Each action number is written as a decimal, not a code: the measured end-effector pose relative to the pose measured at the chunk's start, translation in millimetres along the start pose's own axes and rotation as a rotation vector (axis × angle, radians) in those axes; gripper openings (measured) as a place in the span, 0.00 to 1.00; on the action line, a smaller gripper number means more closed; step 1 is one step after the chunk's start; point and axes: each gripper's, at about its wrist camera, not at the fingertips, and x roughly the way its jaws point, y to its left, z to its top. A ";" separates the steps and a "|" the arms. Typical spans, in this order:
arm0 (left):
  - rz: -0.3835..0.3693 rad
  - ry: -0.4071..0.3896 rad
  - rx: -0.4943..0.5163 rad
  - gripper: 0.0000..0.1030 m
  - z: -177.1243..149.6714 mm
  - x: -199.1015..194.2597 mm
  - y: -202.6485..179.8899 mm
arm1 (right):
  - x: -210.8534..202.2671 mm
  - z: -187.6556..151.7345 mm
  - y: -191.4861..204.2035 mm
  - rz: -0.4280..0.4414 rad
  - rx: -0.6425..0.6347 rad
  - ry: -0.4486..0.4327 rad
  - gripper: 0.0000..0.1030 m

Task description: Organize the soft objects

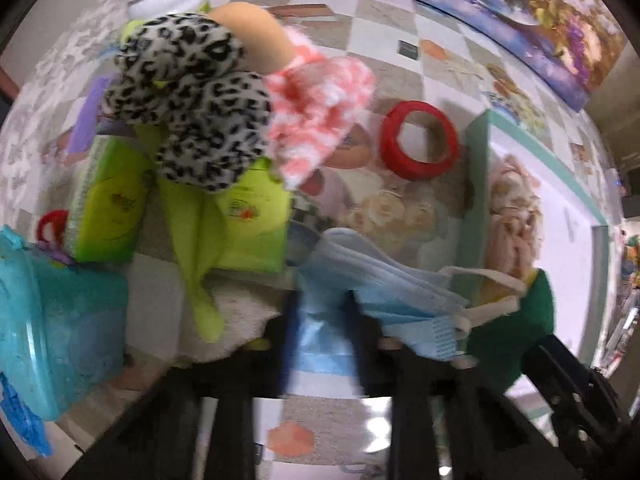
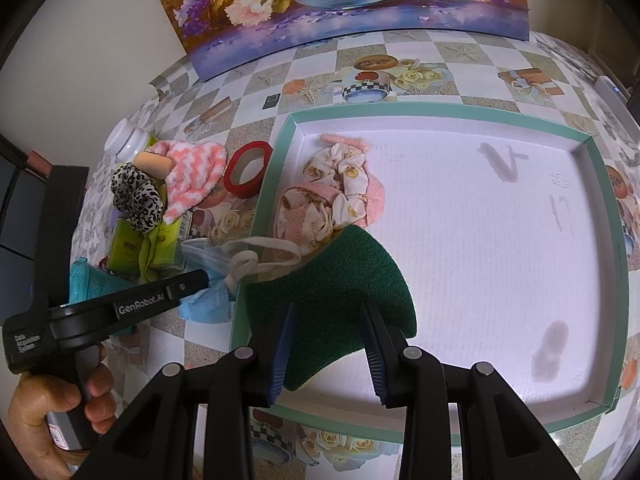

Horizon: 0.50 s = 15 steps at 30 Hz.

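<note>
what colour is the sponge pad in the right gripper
Dark green scouring pad, clearest in the right wrist view.

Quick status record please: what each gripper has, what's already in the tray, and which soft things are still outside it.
left gripper: fingers closed on the light blue pleated face mask, at the tray's left edge
right gripper: holding the dark green scouring pad over the tray
teal-rimmed white tray: floral cream-and-pink scrunchies
still outside: leopard-print scrunchie, pink-and-white fuzzy cloth

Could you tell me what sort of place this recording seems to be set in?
Probably a home, at a table: a patterned checked tablecloth covers it, a floral painting leans against the wall, and household bits like scrunchies lie in a shallow tray.
</note>
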 end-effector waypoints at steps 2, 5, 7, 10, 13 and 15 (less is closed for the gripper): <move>0.012 -0.005 0.004 0.08 -0.3 1.5 -3.6 | 0.0 -0.1 0.0 0.000 0.001 0.000 0.37; -0.003 -0.010 -0.014 0.06 -0.6 -1.9 2.1 | 0.0 -0.2 0.0 0.000 0.000 0.000 0.37; -0.013 -0.023 -0.028 0.04 0.2 -6.9 7.0 | 0.2 -0.1 0.1 0.000 0.000 0.000 0.37; -0.006 -0.059 -0.041 0.04 5.5 -16.5 14.4 | 0.2 -0.2 0.2 0.000 0.000 0.000 0.37; 0.011 -0.100 -0.058 0.03 7.3 -27.8 19.0 | 0.3 -0.3 0.0 0.000 -0.001 0.000 0.36; 0.026 -0.127 -0.070 0.03 9.1 -35.6 22.7 | 0.3 -0.4 0.0 0.001 0.000 0.000 0.37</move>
